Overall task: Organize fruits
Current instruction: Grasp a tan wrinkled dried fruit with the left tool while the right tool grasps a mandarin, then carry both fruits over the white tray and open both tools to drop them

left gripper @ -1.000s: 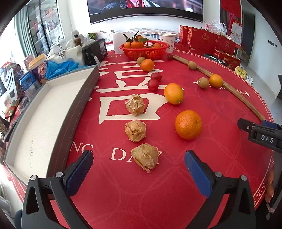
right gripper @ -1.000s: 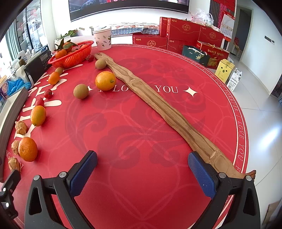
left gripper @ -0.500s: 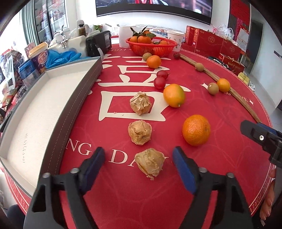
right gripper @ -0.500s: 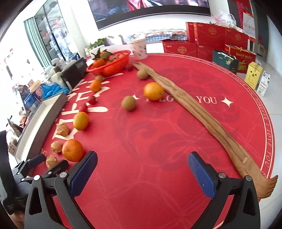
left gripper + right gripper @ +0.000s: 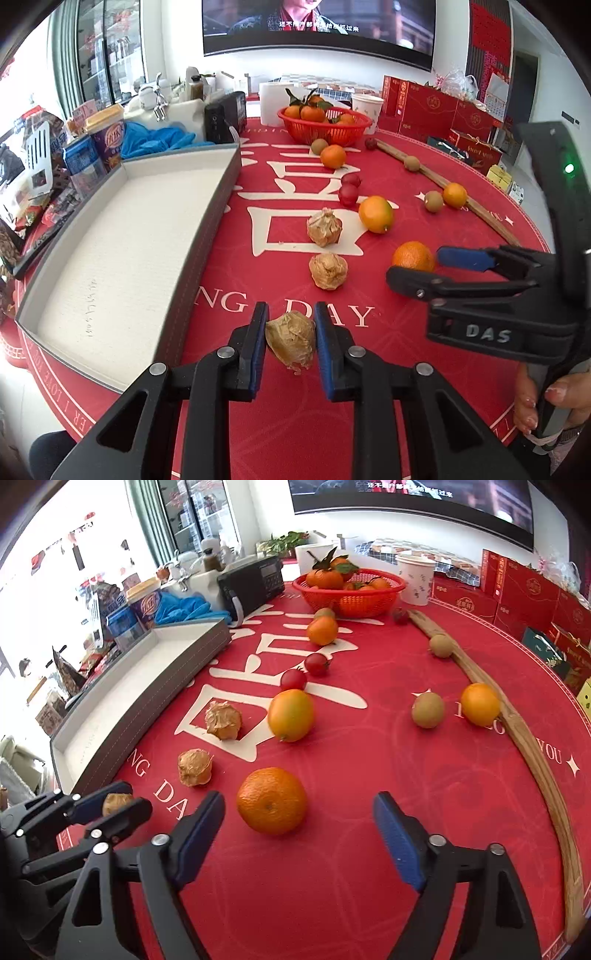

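Left gripper (image 5: 290,345) has just gone from wide open to clamping the nearest husked fruit (image 5: 291,345), pads touching both sides: first pick is secured. Right gripper (image 5: 299,834) has swung in and its jaws are closing, with the big orange (image 5: 271,800) sitting between them, not yet touched. White tray (image 5: 122,236), left of the left jaws, is holding nothing. Red basket (image 5: 325,127), far ahead, is holding leafy tangerines.

A long wooden stick (image 5: 517,716) lies across the red tablecloth (image 5: 369,867), near a paper cup (image 5: 415,578).
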`<action>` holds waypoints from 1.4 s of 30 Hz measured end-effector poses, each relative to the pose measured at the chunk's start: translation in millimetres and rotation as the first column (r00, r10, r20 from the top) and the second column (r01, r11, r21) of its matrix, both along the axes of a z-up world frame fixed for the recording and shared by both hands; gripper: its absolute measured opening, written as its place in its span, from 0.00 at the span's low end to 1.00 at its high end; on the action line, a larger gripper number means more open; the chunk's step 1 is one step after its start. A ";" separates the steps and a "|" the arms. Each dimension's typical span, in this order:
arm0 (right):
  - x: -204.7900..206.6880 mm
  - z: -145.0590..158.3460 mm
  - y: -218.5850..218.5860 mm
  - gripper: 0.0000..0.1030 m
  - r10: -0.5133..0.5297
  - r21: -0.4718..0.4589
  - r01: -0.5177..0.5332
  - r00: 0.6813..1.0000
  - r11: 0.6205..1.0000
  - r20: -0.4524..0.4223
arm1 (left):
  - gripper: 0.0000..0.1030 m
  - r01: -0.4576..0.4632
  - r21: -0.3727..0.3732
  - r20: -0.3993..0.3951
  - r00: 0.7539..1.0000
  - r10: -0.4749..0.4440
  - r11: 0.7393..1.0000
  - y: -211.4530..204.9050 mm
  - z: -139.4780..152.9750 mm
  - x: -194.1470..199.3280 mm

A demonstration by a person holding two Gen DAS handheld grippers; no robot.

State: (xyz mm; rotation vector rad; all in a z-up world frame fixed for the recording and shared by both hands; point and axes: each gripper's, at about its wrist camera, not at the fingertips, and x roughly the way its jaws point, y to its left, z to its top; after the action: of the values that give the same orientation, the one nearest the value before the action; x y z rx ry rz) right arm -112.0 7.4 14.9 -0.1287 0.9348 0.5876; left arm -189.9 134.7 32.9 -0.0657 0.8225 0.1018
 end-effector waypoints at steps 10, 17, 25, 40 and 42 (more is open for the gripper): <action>8.7 8.4 -26.8 0.38 -0.125 0.100 0.123 0.992 0.987 0.021 | 0.26 -0.052 -0.012 0.136 0.989 0.053 0.999 40.4 41.1 31.4; 16.1 14.2 -22.7 0.38 -0.165 0.115 0.164 0.986 0.980 -0.002 | 0.26 -0.080 -0.013 0.174 0.981 0.081 0.997 78.8 43.9 75.7; 29.7 39.6 64.2 0.38 -0.055 0.078 0.052 0.998 0.996 0.039 | 0.26 -0.160 -0.075 0.103 0.980 0.167 0.984 130.2 24.1 74.8; 30.0 31.3 196.3 0.38 0.153 0.025 -0.153 0.988 0.988 0.013 | 0.26 -0.319 -0.098 0.017 0.946 0.323 0.942 192.5 1.3 59.8; 30.6 29.7 201.2 0.38 0.160 0.025 -0.160 0.987 0.987 0.001 | 0.26 -0.315 -0.105 0.006 0.948 0.317 0.943 192.8 -0.7 60.0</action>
State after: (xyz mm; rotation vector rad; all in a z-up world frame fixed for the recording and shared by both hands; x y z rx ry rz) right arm -81.4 208.6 44.6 -0.1820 0.9235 0.7480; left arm -129.9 327.5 32.2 -0.2963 0.7889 0.3620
